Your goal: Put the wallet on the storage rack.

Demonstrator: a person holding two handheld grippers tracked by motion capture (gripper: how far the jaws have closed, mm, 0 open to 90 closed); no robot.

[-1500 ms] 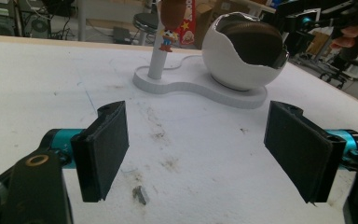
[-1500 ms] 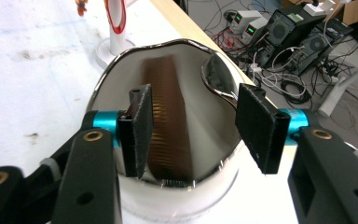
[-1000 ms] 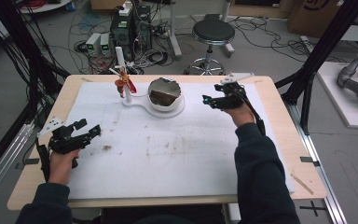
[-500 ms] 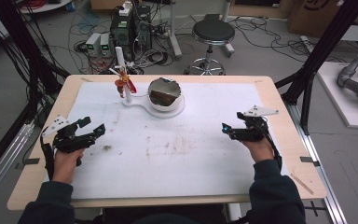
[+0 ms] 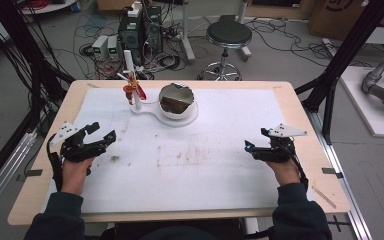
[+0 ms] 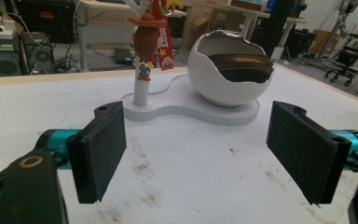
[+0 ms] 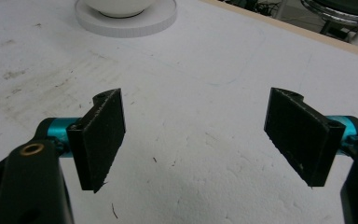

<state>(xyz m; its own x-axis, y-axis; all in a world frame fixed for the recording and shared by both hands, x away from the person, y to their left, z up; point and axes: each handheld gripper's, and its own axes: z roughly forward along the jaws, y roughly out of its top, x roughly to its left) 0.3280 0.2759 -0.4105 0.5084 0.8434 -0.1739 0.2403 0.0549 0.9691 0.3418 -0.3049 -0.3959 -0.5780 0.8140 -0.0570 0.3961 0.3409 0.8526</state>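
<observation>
A white egg-shaped bowl (image 5: 177,101) (image 6: 230,74) with a dark zipped pouch inside stands on a white base (image 5: 160,114) (image 6: 186,107) at the far middle of the table. From the white post (image 5: 133,82) on that base hangs a small figure keychain (image 5: 129,91) (image 6: 145,37). My left gripper (image 5: 102,132) (image 6: 198,154) rests near the table's left edge, open, nothing between its jaws. My right gripper (image 5: 255,140) (image 7: 198,140) sits at the right side, also open and empty over the white sheet.
A white sheet (image 5: 190,155) with brown smudges covers the wooden table (image 5: 300,110). A black stool (image 5: 228,37), cables and electronics boxes (image 5: 140,30) stand on the floor beyond the far edge. Black frame posts (image 5: 340,65) rise on both sides.
My right gripper has pulled back from beside the bowl to the near right of the table. My left gripper has shifted slightly and stays open.
</observation>
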